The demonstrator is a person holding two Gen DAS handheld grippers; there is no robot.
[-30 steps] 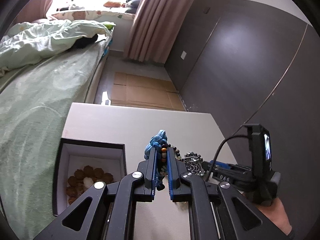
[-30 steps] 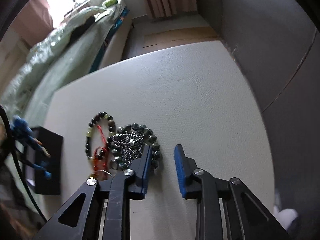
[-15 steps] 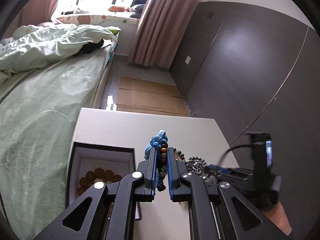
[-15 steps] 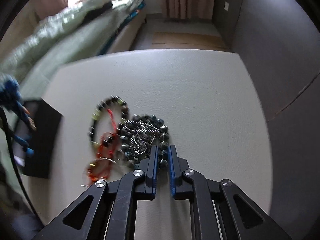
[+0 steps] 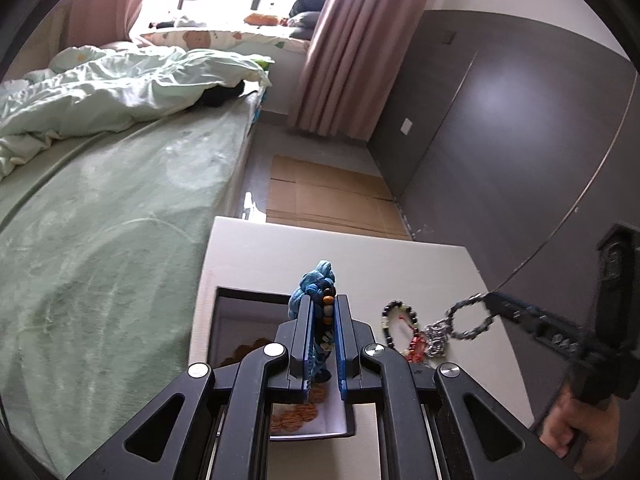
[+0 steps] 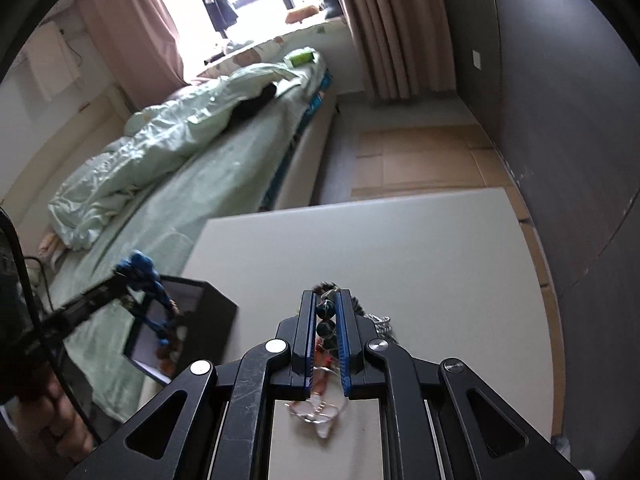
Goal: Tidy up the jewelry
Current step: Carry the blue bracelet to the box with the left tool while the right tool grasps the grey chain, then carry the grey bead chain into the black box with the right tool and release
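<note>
My left gripper (image 5: pixel 323 304) is shut on a blue cord-and-bead bracelet (image 5: pixel 316 284), held above an open black jewelry box (image 5: pixel 240 320) with a white lining and brown pieces inside. My right gripper (image 6: pixel 326 300) is shut on a dark bead bracelet (image 6: pixel 325 318) and lifts it off the white table; in the left wrist view that bracelet (image 5: pixel 468 320) hangs as a loop from the right gripper. A black and pale bead bracelet (image 5: pixel 394 316), a red cord piece (image 5: pixel 414 346) and a silver chain (image 5: pixel 436 336) lie on the table.
The white table (image 6: pixel 400 240) stands beside a bed with green bedding (image 5: pixel 100 200). A dark wall panel (image 5: pixel 520 140) runs along the right. Flattened cardboard (image 5: pixel 320 196) lies on the floor beyond the table. The black box (image 6: pixel 208 312) sits at the table's left edge.
My right gripper shut on the dark bead bracelet and lifted it off the table. My left gripper moved over the box with the blue bracelet still in it.
</note>
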